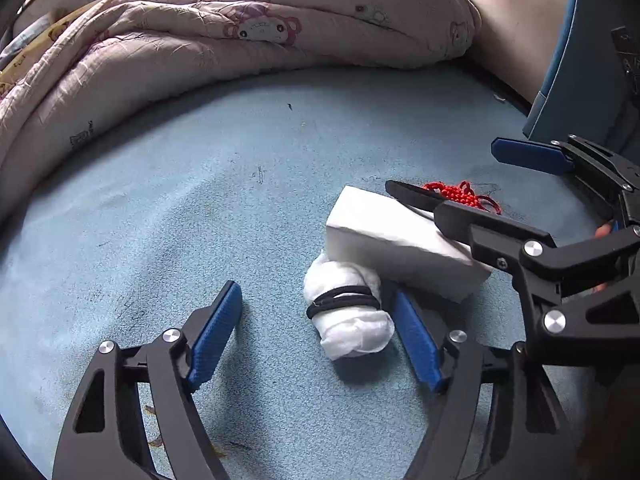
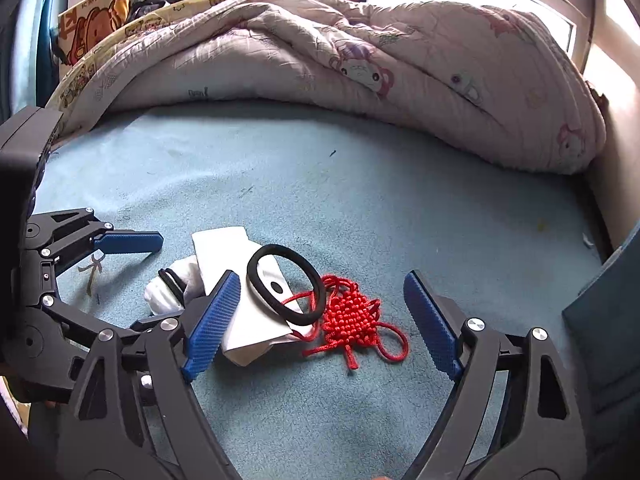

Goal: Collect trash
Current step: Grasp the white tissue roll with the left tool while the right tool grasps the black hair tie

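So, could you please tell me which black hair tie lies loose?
The large single ring lying across the white pack; the others wrap the tissue bundle.

matte black plastic linkage grippers (image 1: 316,332) (image 2: 316,326), ribbed blue finger pads (image 1: 216,332), round silver pivot screws (image 2: 170,325).

On the pale blue sheet of the bed (image 1: 240,184), a white tissue wad bound with a black elastic band (image 1: 348,308) lies between the blue pads of the left tongs (image 1: 320,332), close against the right-hand pad and apart from the other. A white rectangular paper box (image 1: 384,236) touches the wad's far end. The right tongs (image 1: 440,172) reach over the box, jaws spread, beside a red knotted cord ornament (image 1: 460,196). A pink cartoon-print quilt (image 1: 240,40) is heaped along the bed's far edge.
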Action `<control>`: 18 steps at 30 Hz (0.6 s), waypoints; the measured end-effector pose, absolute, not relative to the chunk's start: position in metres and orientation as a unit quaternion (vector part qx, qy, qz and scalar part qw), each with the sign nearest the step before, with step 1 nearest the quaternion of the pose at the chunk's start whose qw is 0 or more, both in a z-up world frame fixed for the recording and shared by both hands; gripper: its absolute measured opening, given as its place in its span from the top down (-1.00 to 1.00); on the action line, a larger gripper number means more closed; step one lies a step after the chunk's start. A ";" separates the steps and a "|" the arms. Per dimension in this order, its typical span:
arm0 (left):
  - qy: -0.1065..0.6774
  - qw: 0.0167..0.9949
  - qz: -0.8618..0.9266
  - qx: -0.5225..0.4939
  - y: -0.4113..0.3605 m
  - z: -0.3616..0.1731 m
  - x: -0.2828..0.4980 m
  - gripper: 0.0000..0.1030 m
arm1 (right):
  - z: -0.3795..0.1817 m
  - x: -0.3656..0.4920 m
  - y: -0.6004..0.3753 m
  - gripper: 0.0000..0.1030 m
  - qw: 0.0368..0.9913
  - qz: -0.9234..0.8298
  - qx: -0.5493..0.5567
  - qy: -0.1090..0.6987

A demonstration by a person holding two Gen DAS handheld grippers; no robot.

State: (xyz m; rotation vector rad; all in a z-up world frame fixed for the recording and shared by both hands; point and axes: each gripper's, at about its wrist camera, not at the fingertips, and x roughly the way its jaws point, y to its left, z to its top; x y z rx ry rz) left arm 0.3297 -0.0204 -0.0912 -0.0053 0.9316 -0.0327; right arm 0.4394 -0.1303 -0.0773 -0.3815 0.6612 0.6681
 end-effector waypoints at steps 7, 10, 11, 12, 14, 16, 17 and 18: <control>0.440 0.897 -0.031 -0.004 -0.022 -0.089 0.327 0.46 | -0.079 0.450 -0.124 -0.55 0.858 0.361 -0.164 0.328; 0.439 0.898 -0.033 -0.026 -0.015 -0.088 0.327 0.54 | -0.082 0.458 -0.122 -0.51 0.837 0.393 -0.143 0.352; 0.438 0.898 -0.034 -0.034 -0.012 -0.089 0.327 0.55 | -0.083 0.461 -0.123 -0.44 0.830 0.402 -0.133 0.362; 0.437 0.898 -0.035 -0.040 -0.011 -0.089 0.327 0.55 | -0.085 0.465 -0.124 -0.37 0.822 0.412 -0.119 0.374; 0.437 0.897 -0.038 -0.047 -0.009 -0.089 0.327 0.55 | -0.086 0.472 -0.128 0.27 0.805 0.434 -0.086 0.395; 0.437 0.897 -0.039 -0.049 -0.009 -0.089 0.327 0.55 | -0.088 0.476 -0.133 0.62 0.796 0.441 -0.065 0.410; 0.437 0.897 -0.039 -0.049 -0.009 -0.089 0.327 0.55 | -0.090 0.478 -0.134 0.67 0.789 0.446 -0.055 0.418; 0.437 0.897 -0.040 -0.051 -0.008 -0.090 0.327 0.55 | -0.091 0.479 -0.136 0.70 0.784 0.453 -0.044 0.423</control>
